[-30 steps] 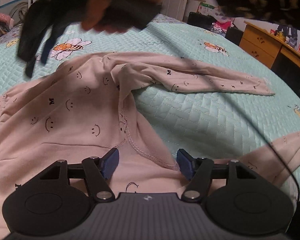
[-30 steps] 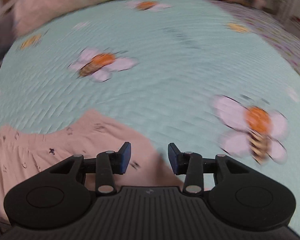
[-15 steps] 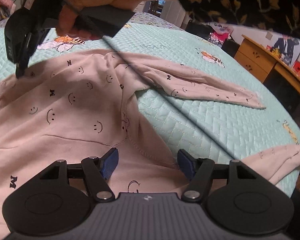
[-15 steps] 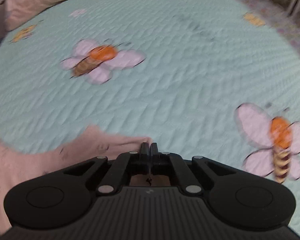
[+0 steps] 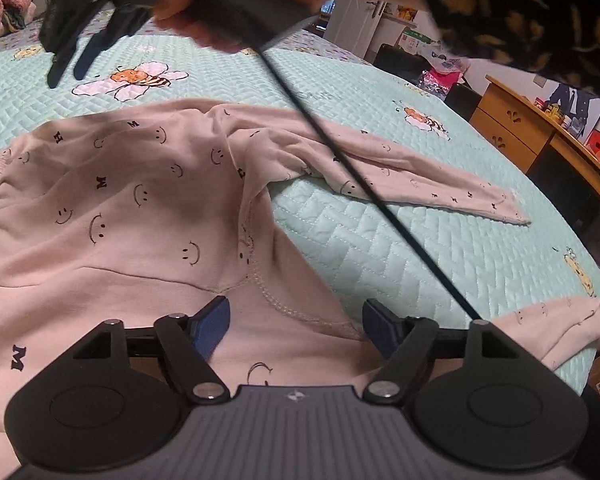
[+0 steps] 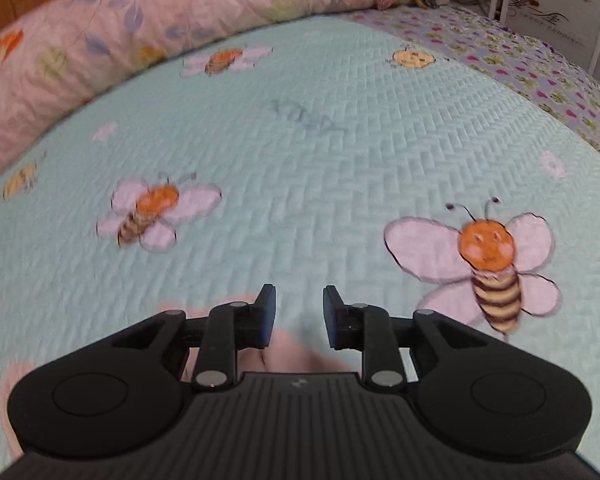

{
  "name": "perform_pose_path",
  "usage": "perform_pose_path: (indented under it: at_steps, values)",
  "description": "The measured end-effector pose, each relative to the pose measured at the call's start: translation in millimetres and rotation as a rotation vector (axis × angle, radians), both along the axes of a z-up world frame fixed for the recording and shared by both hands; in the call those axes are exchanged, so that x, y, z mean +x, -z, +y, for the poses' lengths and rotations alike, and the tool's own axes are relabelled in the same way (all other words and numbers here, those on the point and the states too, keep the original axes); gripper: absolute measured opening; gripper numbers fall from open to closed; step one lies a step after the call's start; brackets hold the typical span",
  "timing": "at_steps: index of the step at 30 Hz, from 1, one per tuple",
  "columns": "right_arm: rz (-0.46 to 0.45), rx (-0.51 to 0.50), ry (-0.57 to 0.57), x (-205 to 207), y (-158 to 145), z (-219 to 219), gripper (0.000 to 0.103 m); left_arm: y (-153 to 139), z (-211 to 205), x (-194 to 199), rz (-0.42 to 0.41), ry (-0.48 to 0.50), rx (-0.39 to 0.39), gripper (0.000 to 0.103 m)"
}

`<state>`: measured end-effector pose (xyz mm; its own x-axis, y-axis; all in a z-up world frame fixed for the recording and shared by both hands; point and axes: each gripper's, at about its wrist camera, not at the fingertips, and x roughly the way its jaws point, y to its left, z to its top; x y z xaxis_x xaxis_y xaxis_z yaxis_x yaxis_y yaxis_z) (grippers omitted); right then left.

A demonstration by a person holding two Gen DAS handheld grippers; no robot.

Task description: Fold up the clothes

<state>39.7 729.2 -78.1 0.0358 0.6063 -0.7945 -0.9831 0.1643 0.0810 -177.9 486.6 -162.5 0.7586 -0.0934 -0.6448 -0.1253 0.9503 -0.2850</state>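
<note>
Quilted mint-green fabric with printed bees covered the bed (image 5: 380,248) in the left wrist view. The pink sweatshirt (image 5: 140,208), printed with small smiley faces, lay spread on it, directly ahead of the left gripper (image 5: 296,324) and under it. The jaws of this gripper stood wide and were opening; the stitched edge of the garment passed between the blue pads (image 5: 212,320), but they did not press on it. One sleeve (image 5: 420,176) stretched flat over the quilt, ahead of the fingers and to their right. A second sleeve (image 5: 560,328) lay beside the right finger, near the edge of the bed. Far ahead, to the upper left, the right gripper (image 5: 74,60) hung blurred above the quilt, held by a hand (image 5: 228,8), and a black cable (image 5: 360,184) ran down from it. A wooden desk (image 5: 520,136) with drawers stood beyond the bed on the right.

In the right wrist view, the jaws were opening with a clear gap, and nothing was pressed between the pads (image 6: 266,312). A blurred pink piece of the garment lay low between the fingers, behind their tips. Ahead lay bare quilt with a big bee (image 6: 484,264) to the right. A flowered pillow (image 6: 100,40) lay far ahead to the left.
</note>
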Motion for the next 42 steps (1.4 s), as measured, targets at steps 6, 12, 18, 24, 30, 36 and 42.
perform_pose_path:
  at_steps: [6,12,18,24,30,36,42]
  values:
    - [0.073,-0.06,-0.252,-66.7,8.8,16.4,0.031,-10.2,21.3,-10.6,0.016,-0.088,-0.135,0.078]
    - [0.302,-0.132,-0.367,-95.2,23.6,20.3,0.03,-18.6,72.8,-56.5,-0.071,-0.514,-0.304,0.077]
    - [0.253,-0.289,-0.429,-113.8,46.8,-2.2,0.023,-31.3,68.5,-81.9,-0.108,-0.693,-0.24,0.078]
    - [0.263,-0.14,-0.284,-116.0,24.8,-22.8,0.025,-19.9,88.7,-95.7,-0.026,-0.754,-0.375,0.068]
    - [0.231,-0.011,0.025,-116.6,2.9,-86.9,0.027,-55.4,134.9,-139.7,-0.197,-0.917,-0.247,0.074]
    - [0.16,-0.022,0.014,-169.8,3.2,-106.7,0.026,-39.5,172.1,-159.2,-0.205,-0.904,-0.334,0.074]
    - [0.204,-0.261,0.089,-187.8,36.2,-158.5,0.027,-27.7,173.0,-171.2,-0.191,-0.895,-0.4,0.074]
